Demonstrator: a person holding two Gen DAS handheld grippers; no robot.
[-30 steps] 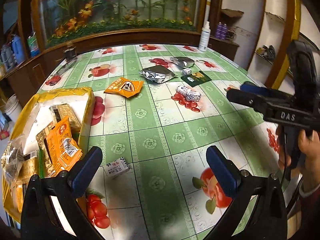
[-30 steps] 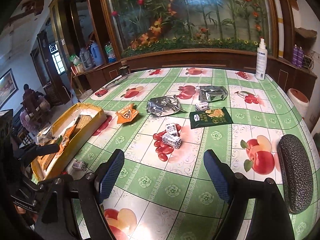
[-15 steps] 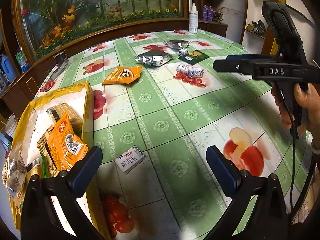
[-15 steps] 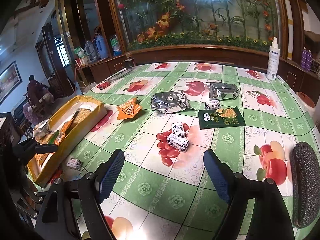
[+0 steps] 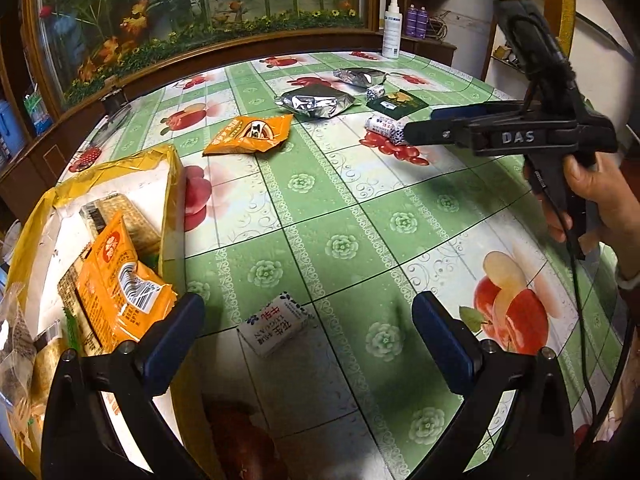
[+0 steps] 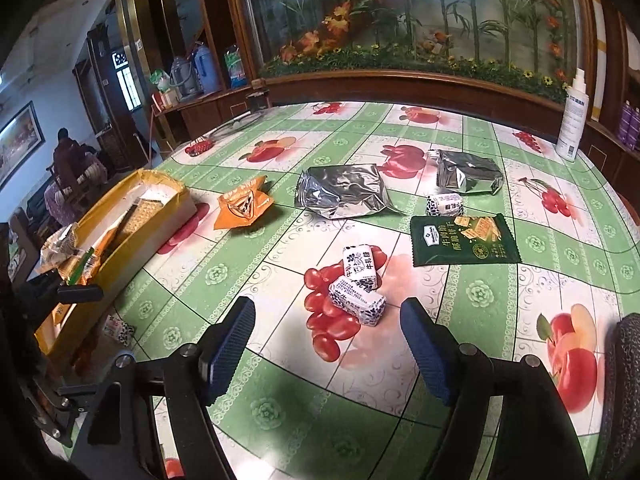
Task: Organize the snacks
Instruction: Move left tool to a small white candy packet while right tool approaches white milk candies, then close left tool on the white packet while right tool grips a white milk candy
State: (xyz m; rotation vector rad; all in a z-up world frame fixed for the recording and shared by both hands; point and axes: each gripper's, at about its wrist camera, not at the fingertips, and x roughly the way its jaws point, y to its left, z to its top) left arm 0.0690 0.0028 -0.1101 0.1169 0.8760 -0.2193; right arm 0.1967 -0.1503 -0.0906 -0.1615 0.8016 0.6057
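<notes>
My left gripper [image 5: 308,332] is open and empty, just above a small white candy packet [image 5: 274,330] that lies beside the yellow box [image 5: 170,172]. The box holds orange and cracker packs [image 5: 120,296]. My right gripper [image 6: 328,344] is open and empty, close over two white milk candies [image 6: 358,294]. It also shows in the left wrist view [image 5: 420,130]. Farther back lie an orange packet [image 6: 242,210], two silver bags [image 6: 340,192], a third white candy [image 6: 444,205] and a dark green cracker pack [image 6: 464,240].
The round table [image 6: 280,392] has a green fruit-print cloth. A white spray bottle [image 6: 574,120] stands at the far right edge. A black textured case [image 6: 622,392] lies at the right. A planter wall runs behind. A person sits far left.
My left gripper has come lower and closer over the white candy packet. My right gripper has moved forward toward the two milk candies. Both stay open.
</notes>
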